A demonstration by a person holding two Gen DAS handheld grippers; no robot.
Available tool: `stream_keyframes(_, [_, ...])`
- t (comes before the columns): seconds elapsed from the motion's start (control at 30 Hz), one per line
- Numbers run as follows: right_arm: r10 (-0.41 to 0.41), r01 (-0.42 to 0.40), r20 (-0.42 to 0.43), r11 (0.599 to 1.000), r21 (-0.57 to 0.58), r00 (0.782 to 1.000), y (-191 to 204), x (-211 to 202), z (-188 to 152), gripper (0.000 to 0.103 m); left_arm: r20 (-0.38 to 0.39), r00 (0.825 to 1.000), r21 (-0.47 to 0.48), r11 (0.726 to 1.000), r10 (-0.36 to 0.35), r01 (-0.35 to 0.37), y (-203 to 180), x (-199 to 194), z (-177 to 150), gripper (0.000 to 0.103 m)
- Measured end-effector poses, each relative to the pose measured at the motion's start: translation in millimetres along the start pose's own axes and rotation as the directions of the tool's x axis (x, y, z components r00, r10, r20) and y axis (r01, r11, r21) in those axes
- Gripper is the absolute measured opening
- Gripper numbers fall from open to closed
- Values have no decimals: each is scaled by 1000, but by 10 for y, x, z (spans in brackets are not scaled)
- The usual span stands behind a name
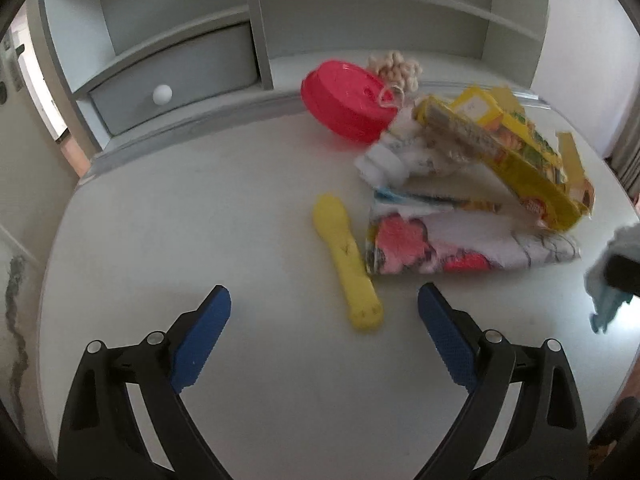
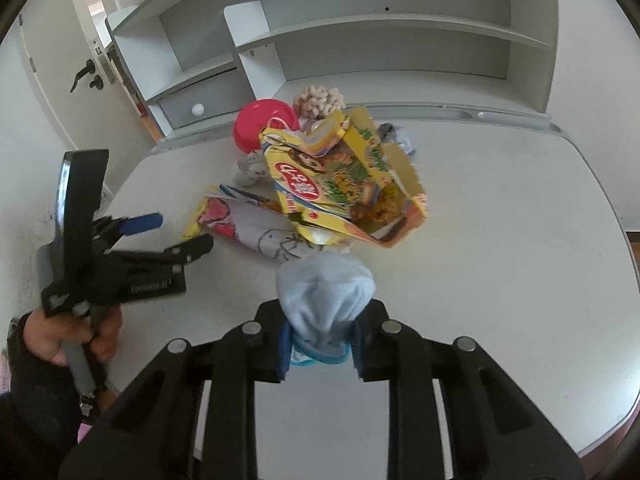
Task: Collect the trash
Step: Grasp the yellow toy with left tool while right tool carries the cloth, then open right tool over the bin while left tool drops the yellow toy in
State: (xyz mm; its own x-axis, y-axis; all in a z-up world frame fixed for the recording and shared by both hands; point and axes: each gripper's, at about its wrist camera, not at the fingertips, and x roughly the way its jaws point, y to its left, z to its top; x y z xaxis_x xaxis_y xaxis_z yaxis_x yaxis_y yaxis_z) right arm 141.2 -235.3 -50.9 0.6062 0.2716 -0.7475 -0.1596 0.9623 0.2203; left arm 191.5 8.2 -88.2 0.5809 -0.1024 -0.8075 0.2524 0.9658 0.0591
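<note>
On the white desk (image 1: pixel 200 220) one heap of clutter sat right of centre in the left wrist view: one torn yellow snack box (image 1: pixel 508 144) lay on top, tilted across one crumpled white cloth (image 1: pixel 400 156) and one flowered paper wrapper (image 1: pixel 460 244), with one red round lid (image 1: pixel 344 100) leaning at the heap's upper left and one cluster of pale beads (image 1: pixel 396 68) behind it. One yellow plastic spoon (image 1: pixel 346 260) lay alone just left of the wrapper, above and between the blue pads of the left gripper (image 1: pixel 324 312), whose jaws stood spread wide with nothing in them. In the right wrist view the right gripper (image 2: pixel 322 344) was clenched on one pale blue sock (image 2: pixel 326 300) at lower centre, just below the box, its toe bulging up past the pads. At the upper left of both views stood grey shelving (image 1: pixel 160 20) with one drawer (image 1: pixel 176 76) bearing one white knob (image 1: pixel 162 94). A hand (image 2: pixel 68 340) held the left gripper at the lower left.
</note>
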Motion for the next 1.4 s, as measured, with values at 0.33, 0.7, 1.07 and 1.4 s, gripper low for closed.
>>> stream_keyframes(0.33, [-12, 11, 11, 999, 53, 1000, -428, -195, -122, 23, 34, 999, 30, 999, -23, 22, 116, 56, 100, 67])
stream_keyframes(0.7, [-74, 65, 63, 989, 135, 995, -916, -631, -290, 23, 24, 1000, 48, 999, 10, -11, 31, -138, 91, 12])
stream_keyframes(1.07, [-325, 257, 116, 883, 393, 939, -2265, -1372, -830, 23, 164, 953, 188, 957, -255, 223, -1342, -900, 433, 12])
stream_keyframes(1.4, [-480, 395, -45, 662, 637, 876, -3675, -1679, -1982, 23, -1, 793, 464, 703, -609, 539, -3885, -1111, 209, 12])
